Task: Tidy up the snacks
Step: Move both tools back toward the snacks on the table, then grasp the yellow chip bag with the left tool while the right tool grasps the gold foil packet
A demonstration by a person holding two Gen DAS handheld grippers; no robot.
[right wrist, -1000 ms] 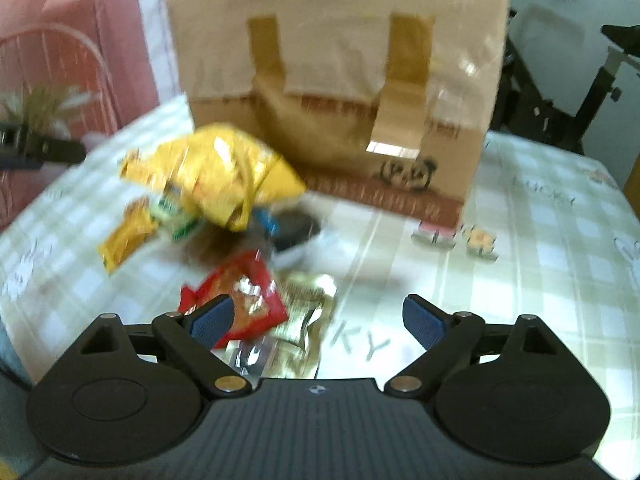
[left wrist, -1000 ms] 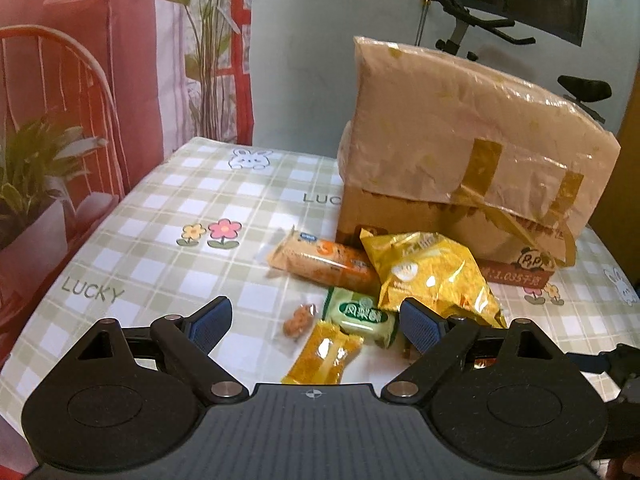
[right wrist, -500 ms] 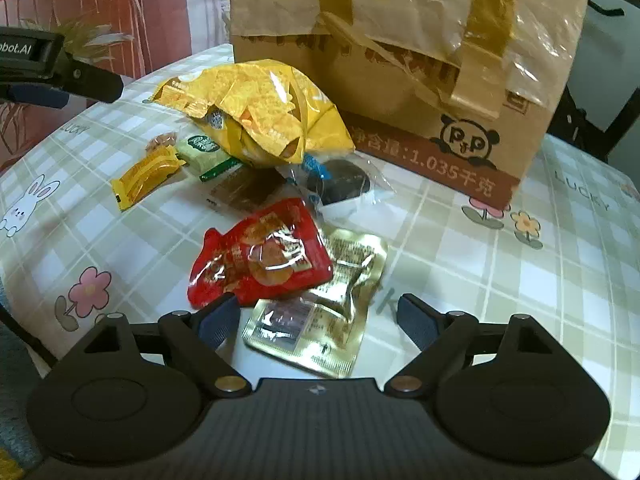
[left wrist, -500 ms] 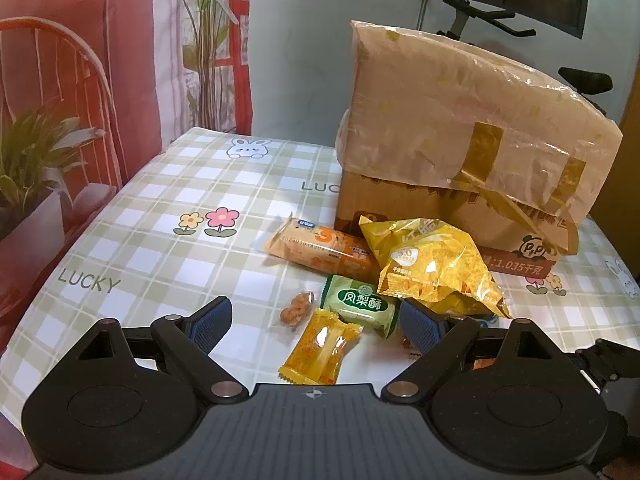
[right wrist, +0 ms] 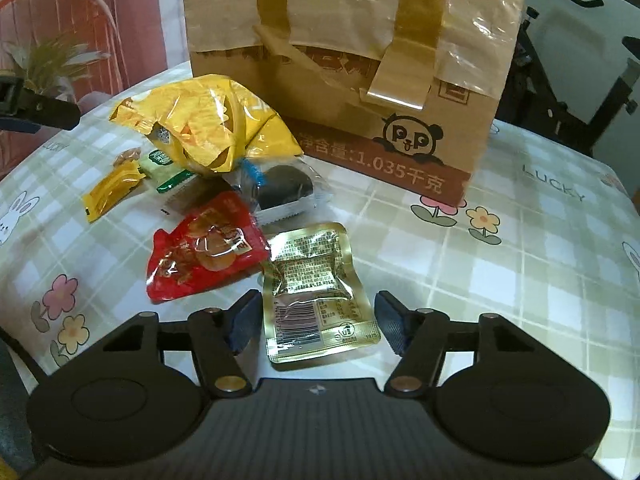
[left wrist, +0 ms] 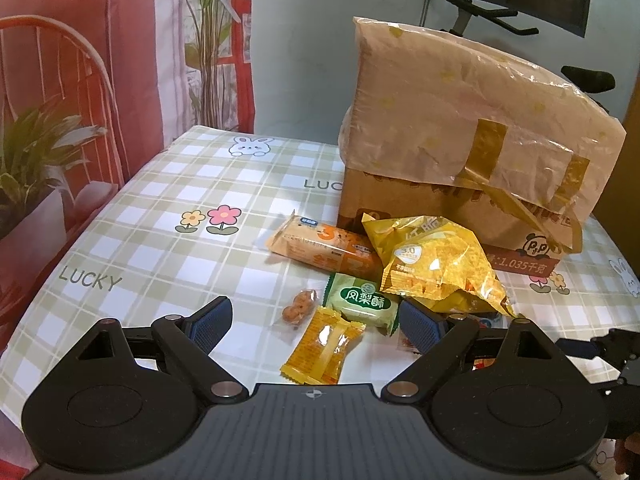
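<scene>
1. Snacks lie in a loose heap on the checked tablecloth (left wrist: 168,216), in front of the taped cardboard box (right wrist: 352,92), none sorted yet by the look of it.
2. Right gripper (right wrist: 318,320) points down at the gold foil packet (right wrist: 316,288), which lies flat between its jaws at 12 o'clock from the camera. The jaws have just been closing; the left pad sits right at the packet's edge, the right pad looks a hair off it, so I judge nothing is gripped yet.
3. Left gripper (left wrist: 308,322) hangs wide open and empty over the small orange packet (left wrist: 324,346); a green pastry packet (left wrist: 362,304) lies at 1 o'clock from it, the big yellow chip bag (left wrist: 436,264) beyond that.
4. Red pouch (right wrist: 204,256) touches the gold packet at its 10 o'clock corner – if the jaws drag sideways, it could come along or get pushed into the heap.
5. Foil is thin, slick and flat on the cloth – the pads may ride over it or crumple it instead of lifting, since little stands up to pinch.
6. Dark cake in clear wrap (right wrist: 282,190) lies just past the packet at 11 o'clock; an overshoot forward could squash it.
</scene>
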